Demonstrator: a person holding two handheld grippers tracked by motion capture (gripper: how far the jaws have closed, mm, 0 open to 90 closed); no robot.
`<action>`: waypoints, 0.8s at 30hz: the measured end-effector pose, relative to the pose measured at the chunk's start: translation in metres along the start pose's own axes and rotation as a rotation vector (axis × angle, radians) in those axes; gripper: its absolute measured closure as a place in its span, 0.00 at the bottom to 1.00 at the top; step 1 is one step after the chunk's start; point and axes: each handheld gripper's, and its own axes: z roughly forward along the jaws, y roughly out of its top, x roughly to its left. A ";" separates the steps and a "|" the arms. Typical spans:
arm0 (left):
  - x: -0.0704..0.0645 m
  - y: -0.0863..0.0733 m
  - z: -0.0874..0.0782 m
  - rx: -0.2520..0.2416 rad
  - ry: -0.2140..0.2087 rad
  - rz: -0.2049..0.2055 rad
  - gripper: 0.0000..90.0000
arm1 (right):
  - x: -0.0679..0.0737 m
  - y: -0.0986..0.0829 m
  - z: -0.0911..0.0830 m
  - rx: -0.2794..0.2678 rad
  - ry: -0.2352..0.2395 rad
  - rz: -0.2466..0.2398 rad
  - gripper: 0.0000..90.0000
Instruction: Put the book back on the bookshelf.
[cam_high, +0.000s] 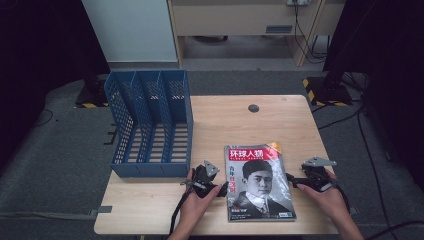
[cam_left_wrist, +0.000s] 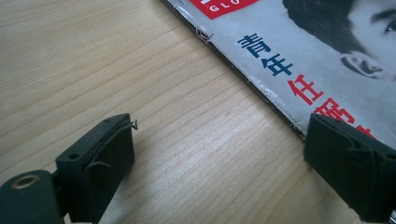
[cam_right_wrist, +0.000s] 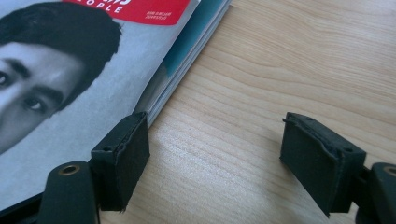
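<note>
Glossy and flat, the magazine lies on the front part of the desk, between the two grippers, with its long axis running away from the person and a little turned. The left gripper is at its spine edge, the right gripper at its open page edge, so each one has the magazine on its inner side and both are about equally near. In the left gripper view the jaws stand wide apart, holding nothing; one jaw is over bare wood and the other reaches just over the worn spine edge of the magazine. In the right gripper view the jaws are also spread and hold nothing; one jaw sits at the page edge of the magazine, the other over the wood. I judge that a lift must start from these two long edges. The blue file rack stands just behind the left gripper, at the left of the desk, with its slots open upward.
</note>
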 end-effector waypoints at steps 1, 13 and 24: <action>0.000 0.000 0.000 0.000 0.000 0.000 0.08 | 0.000 0.000 0.000 0.000 0.000 0.000 0.27; -0.024 0.010 -0.013 -0.050 -0.083 0.052 0.22 | 0.018 0.012 -0.007 -0.041 0.105 -0.010 0.22; -0.040 0.006 -0.001 -0.011 -0.140 0.072 0.40 | 0.027 0.016 0.007 0.017 0.178 -0.056 0.27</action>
